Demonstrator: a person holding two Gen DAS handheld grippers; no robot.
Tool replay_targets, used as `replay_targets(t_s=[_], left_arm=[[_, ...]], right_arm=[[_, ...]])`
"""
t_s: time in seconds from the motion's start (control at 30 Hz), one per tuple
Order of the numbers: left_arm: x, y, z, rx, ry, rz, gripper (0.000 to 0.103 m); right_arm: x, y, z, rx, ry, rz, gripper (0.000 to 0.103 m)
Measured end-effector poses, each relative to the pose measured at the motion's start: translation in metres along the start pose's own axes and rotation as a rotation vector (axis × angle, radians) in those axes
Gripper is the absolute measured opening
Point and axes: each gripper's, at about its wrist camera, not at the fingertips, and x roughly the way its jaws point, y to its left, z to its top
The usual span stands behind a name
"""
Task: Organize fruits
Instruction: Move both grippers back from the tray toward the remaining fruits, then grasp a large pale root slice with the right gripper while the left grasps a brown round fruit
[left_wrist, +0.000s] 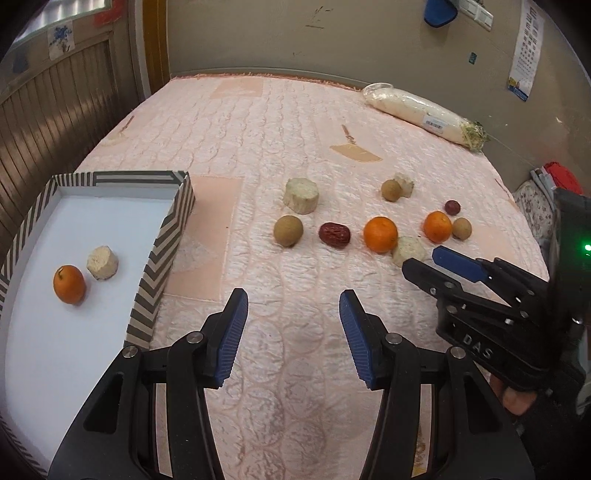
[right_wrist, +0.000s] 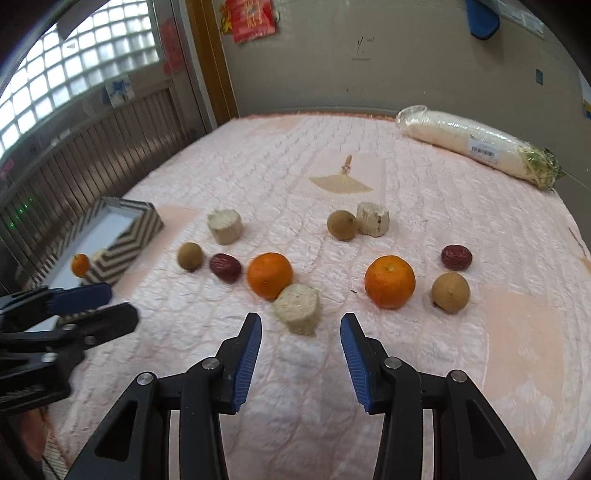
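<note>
Just ahead of the right gripper fingers, parted and empty, sits a pale chunk.
Closing carelessly could nudge the touching orange; left gripper fingers gape empty.

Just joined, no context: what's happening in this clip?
A person holds a gripper in each hand over a pink quilted bed, sorting fruit into a striped box. One orange and one pale chunk are already inside. Both the left gripper and right gripper are open and empty. The right one points at another pale chunk beside a loose orange. Other fruit lies loose on the quilt.
</note>
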Motion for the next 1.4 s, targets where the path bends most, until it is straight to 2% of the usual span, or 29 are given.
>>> replay_targets(t_s=[0.17, 0.23, 0.27, 0.53, 0.8, 0.83, 0.9, 0.93, 1.17, 1.4], left_arm=[[0.008, 0.006, 0.008, -0.008, 0.015, 0.007, 0.052], [0.01, 0.005, 0.012, -0.002, 0.017, 0.003, 0.052], [0.012, 0.004, 0.016, 0.001, 0.022, -0.003, 0.052], [0.041, 0.003, 0.04, 0.026, 0.078, -0.015, 0.052], [0.062, -0.002, 0.052, 0.066, 0.068, 0.003, 0.051], [0.063, -0.001, 0.053, 0.063, 0.064, 0.0, 0.05], [0.065, 0.002, 0.055, 0.051, 0.061, -0.015, 0.028], [0.066, 0.003, 0.057, 0.045, 0.063, -0.021, 0.024], [0.058, 0.004, 0.053, 0.048, 0.047, -0.031, 0.024], [0.017, 0.016, 0.04, 0.026, 0.002, -0.017, 0.024]], right_arm=[[0.016, 0.0, 0.006, -0.019, 0.008, 0.034, 0.041], [0.018, 0.002, 0.007, -0.046, 0.013, -0.003, 0.03], [0.018, 0.003, 0.007, -0.051, 0.011, 0.001, 0.028], [0.009, -0.006, 0.003, -0.039, 0.005, 0.024, 0.028], [0.008, -0.007, 0.001, -0.035, 0.003, 0.05, 0.028], [0.009, -0.007, 0.001, -0.034, 0.004, 0.051, 0.028], [0.009, -0.008, 0.001, -0.03, 0.004, 0.054, 0.028], [0.008, -0.008, 0.001, -0.03, 0.001, 0.055, 0.028], [0.003, -0.007, 0.0, -0.023, -0.006, 0.063, 0.028], [-0.017, 0.015, 0.0, -0.04, -0.045, 0.1, 0.028]])
